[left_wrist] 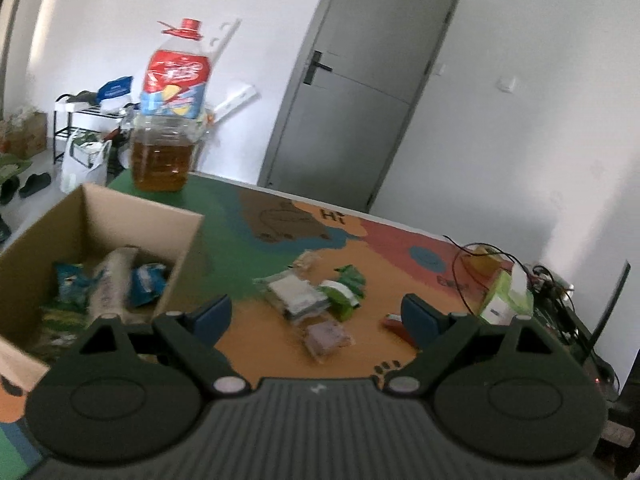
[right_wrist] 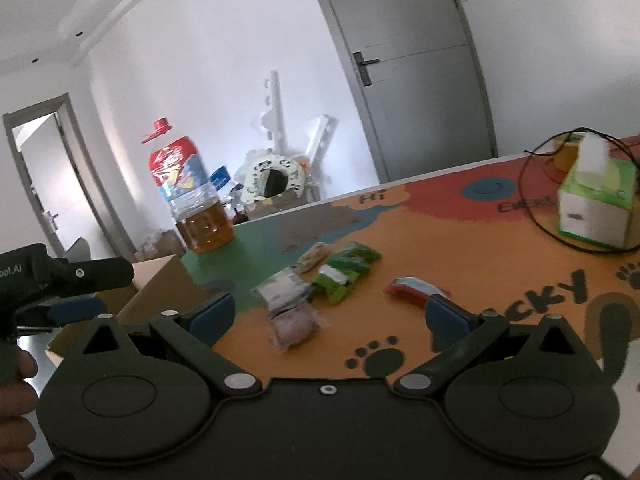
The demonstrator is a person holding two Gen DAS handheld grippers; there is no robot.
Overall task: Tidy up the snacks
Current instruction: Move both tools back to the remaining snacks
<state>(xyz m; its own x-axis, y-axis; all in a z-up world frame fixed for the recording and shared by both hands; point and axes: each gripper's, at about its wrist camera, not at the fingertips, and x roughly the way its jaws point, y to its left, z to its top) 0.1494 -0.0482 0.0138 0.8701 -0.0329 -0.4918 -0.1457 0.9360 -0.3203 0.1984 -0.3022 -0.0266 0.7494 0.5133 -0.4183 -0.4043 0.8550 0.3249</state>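
Six loose snack packets lie on the table at the frame's centre: one clear grey packet (left_wrist: pixel 294 296), two green packets (left_wrist: pixel 345 289), one pale biscuit packet (left_wrist: pixel 306 260), one purple packet (left_wrist: pixel 326 334) and one red packet (left_wrist: pixel 394 322). One cardboard box (left_wrist: pixel 132 216) sits at the left, holding at least two blue packets (left_wrist: pixel 146 282) and one long tan packet (left_wrist: pixel 110 280). One oil bottle (left_wrist: pixel 168 120), upper left. One tissue box (right_wrist: pixel 596 204), right edge.

Soft, dim daylight fills both views, brightest on the white wall behind the oil bottle (left_wrist: pixel 170 108). Motion blur smears the snack packets (right_wrist: pixel 316 284) near that bottle. Fisheye bending curves the door (left_wrist: pixel 360 84) beside it, and the corners darken.
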